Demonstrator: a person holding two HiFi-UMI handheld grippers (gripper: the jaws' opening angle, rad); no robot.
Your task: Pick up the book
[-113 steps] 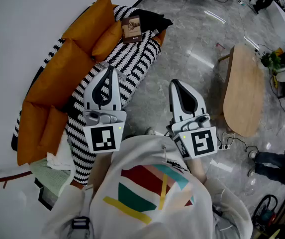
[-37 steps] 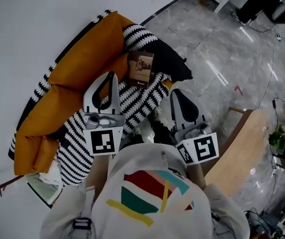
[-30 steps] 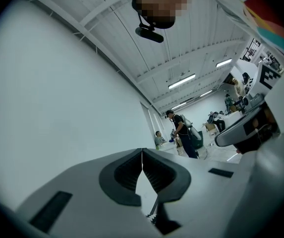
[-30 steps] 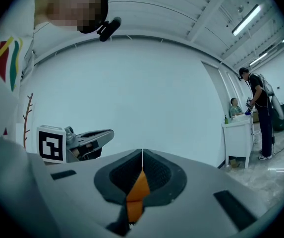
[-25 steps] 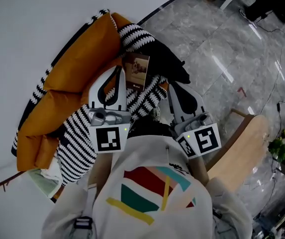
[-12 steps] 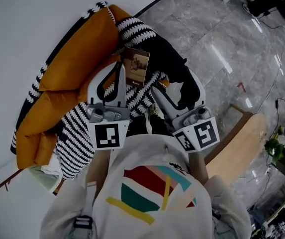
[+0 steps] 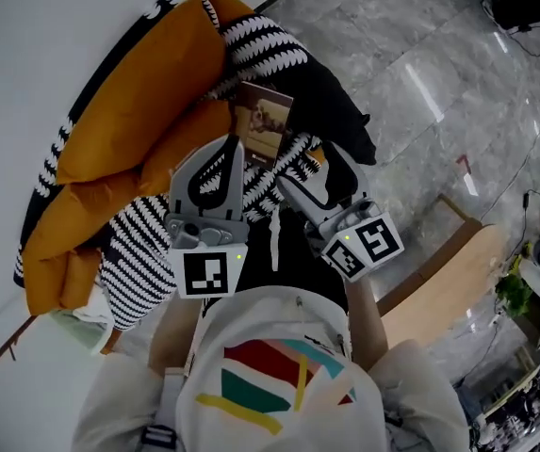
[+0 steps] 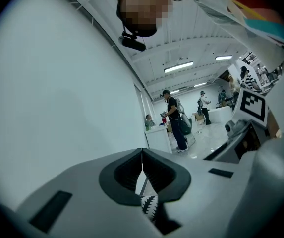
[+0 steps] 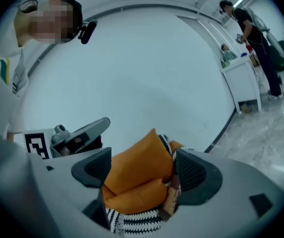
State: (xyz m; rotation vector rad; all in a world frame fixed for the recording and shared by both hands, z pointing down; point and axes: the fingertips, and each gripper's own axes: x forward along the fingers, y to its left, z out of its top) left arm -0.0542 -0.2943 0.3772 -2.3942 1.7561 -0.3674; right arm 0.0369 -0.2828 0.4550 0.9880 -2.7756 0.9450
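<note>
A brown book [image 7: 263,121] lies on a black-and-white striped blanket [image 7: 251,182] over orange sofa cushions [image 7: 147,83]. My left gripper [image 7: 236,142] is shut and empty, its tips just short of the book's near-left corner. In the left gripper view the left gripper [image 8: 142,151] points at the white wall. My right gripper [image 7: 309,169] sits to the right of the book and below it, and its jaws are opening with nothing between them. In the right gripper view the right gripper [image 9: 142,163] frames the cushions [image 9: 137,170], and the book [image 9: 171,198] shows beside the right-hand jaw.
A black cloth [image 7: 331,97] lies on the sofa just right of the book. A wooden table [image 7: 439,285] stands on the marble floor [image 7: 420,55] at the right. A white wall [image 7: 34,45] runs behind the sofa. People stand far off [image 8: 176,120].
Both grippers have dropped closer to the book and sofa. The right gripper's jaws went from shut to wide apart, and it rolled.
</note>
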